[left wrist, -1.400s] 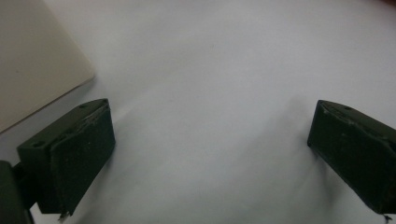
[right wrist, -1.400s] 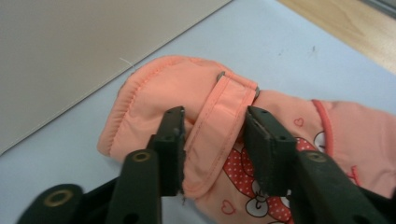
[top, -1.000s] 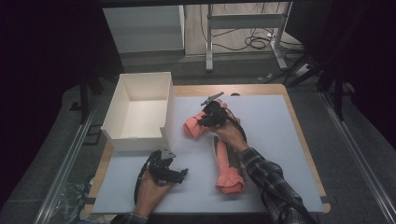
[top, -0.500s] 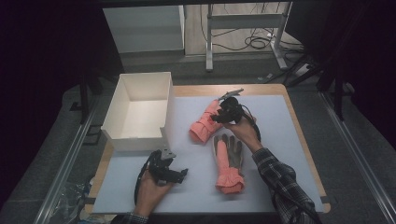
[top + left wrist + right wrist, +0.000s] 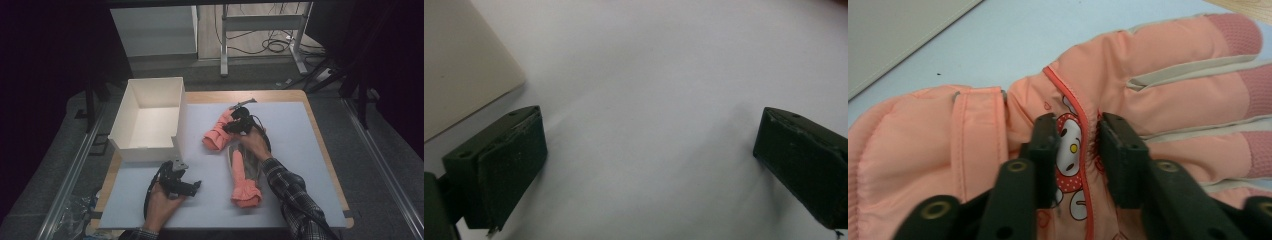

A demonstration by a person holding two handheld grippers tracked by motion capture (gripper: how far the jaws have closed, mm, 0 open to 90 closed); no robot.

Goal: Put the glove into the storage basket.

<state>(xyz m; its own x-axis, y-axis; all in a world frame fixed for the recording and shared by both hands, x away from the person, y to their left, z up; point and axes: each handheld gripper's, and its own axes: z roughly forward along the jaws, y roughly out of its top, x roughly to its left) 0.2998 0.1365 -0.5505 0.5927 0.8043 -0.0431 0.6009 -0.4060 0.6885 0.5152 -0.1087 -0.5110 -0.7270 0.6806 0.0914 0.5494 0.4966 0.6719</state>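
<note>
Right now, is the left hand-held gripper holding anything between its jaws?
No: the left hand-held gripper has its jaws wide apart, with only the bare white table mat between them.

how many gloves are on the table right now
2. One pink glove lies mid-table beside the white box, pinched by the right gripper. The other glove lies nearer the person, under the right forearm.

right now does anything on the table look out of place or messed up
Nothing looks damaged or spilled. The two pink gloves lie unpaired: one glove slants by the box, its fabric bunched between the right tongs; the other glove lies straight, nearer the person. The left tongs hang open.
</note>
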